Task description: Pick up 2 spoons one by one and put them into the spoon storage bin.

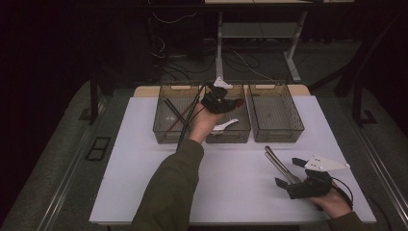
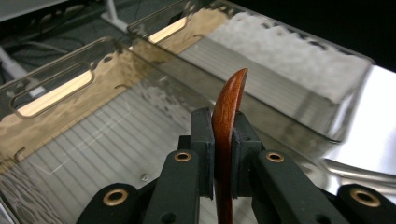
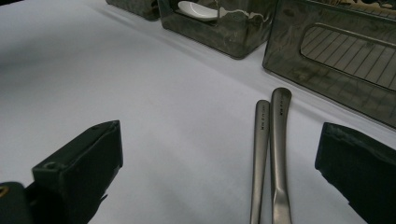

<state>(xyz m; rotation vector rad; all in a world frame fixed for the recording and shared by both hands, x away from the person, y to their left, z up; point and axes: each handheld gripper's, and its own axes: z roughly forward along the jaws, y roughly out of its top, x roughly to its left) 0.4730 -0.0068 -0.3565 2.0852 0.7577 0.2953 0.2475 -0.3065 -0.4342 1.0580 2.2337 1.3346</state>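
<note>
**Cutlery sorting station: contents by size**

Table (image 1: pixel 144 183): white top, fills the lower frame of the high view.

Trays: three smoky clear bins in a row at upper centre. Left tray (image 1: pixel 161 113) holds dark chopsticks (image 1: pixel 175 113); middle tray (image 1: pixel 243 130) holds a white spoon (image 1: pixel 224 126); right tray (image 1: pixel 276 113) looks empty.

Left gripper (image 1: pixel 219 102): over the middle tray, jaws pinched on a wooden utensil (image 2: pixel 227 121), gripped edge-on.

Right gripper (image 1: pixel 288 175): lower right, jaws spread wide, nothing between them.

Metal utensils (image 3: pixel 271 154): two handles side by side on the table, just ahead of the right gripper. Judged stiff, smooth and slippery, light; best taken across the narrow handles.
</note>
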